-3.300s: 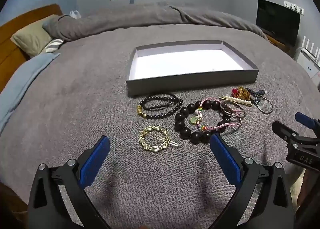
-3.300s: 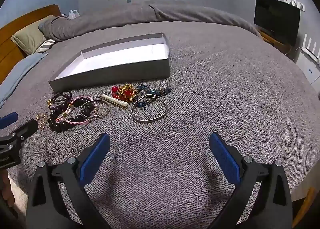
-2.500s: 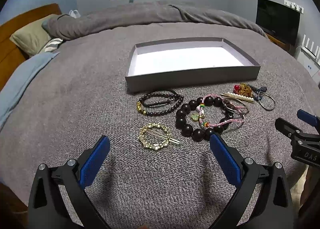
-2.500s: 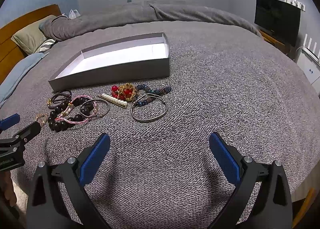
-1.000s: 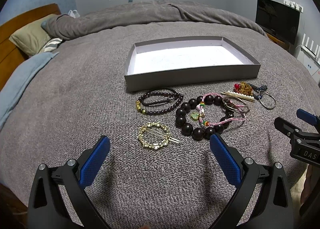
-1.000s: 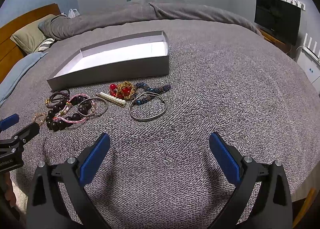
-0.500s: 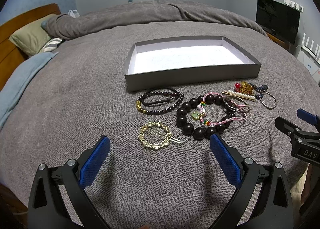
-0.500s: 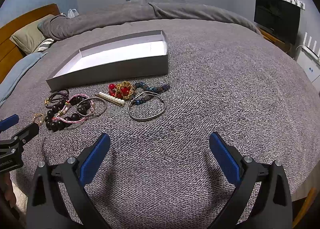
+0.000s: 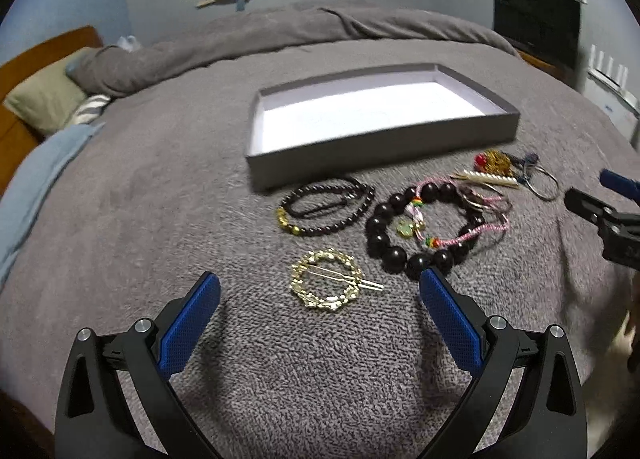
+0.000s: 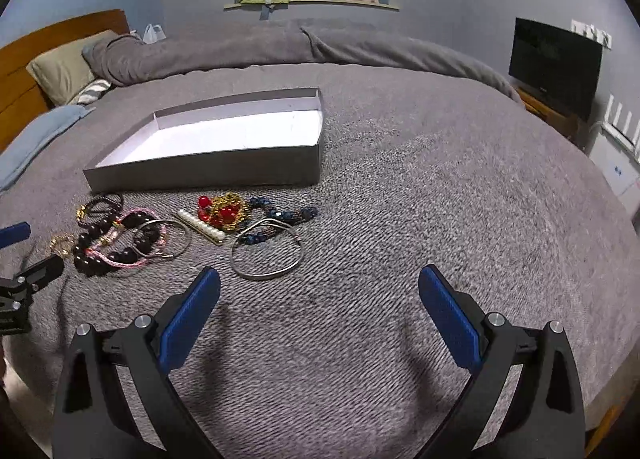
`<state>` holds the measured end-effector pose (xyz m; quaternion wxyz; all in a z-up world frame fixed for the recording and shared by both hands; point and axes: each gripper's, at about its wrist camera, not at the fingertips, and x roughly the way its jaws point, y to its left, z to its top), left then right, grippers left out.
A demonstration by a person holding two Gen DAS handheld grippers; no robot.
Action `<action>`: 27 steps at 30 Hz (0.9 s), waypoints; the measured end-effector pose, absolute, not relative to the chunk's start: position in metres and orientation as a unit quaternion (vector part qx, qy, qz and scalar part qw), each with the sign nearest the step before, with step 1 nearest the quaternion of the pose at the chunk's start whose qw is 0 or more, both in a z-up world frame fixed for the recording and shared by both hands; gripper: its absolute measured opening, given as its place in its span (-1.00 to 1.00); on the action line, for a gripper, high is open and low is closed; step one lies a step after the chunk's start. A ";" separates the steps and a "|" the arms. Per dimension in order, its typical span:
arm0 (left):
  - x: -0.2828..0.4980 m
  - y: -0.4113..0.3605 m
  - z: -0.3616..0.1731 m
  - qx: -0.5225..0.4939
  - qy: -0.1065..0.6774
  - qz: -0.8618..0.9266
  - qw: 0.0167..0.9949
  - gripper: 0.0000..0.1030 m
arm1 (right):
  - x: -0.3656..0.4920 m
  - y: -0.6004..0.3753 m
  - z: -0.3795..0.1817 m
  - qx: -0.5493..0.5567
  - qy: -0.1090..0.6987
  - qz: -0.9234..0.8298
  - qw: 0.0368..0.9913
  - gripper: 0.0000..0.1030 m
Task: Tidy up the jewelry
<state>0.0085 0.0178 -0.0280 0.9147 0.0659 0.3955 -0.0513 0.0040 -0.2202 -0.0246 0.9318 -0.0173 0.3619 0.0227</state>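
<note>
The left gripper (image 9: 319, 291) has neared the gold hairpin (image 9: 328, 281), plain only there; both jaws wide.

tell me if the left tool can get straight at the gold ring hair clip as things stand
Probably yes. The left tool is open and the gold hair clip lies alone on the grey blanket, right between and just ahead of its fingertips, apart from the dark bead bracelet to its right. Nothing covers it.
</note>
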 end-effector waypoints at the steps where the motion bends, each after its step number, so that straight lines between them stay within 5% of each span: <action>1: 0.010 0.021 -0.029 0.058 0.398 -0.061 0.913 0.90 | 0.007 -0.221 -0.025 -0.025 0.365 0.024 0.930 0.90; 10: 0.015 0.045 -0.031 0.030 0.389 -0.072 0.918 0.81 | 0.014 -0.231 -0.028 -0.001 0.370 0.096 0.924 0.90; 20: 0.018 0.026 -0.038 0.061 0.383 -0.095 0.917 0.38 | 0.017 -0.215 -0.033 -0.024 0.375 0.103 0.921 0.89; 27: 0.020 0.027 -0.044 0.063 0.387 -0.104 0.914 0.19 | 0.034 -0.208 -0.035 -0.040 0.381 0.104 0.918 0.63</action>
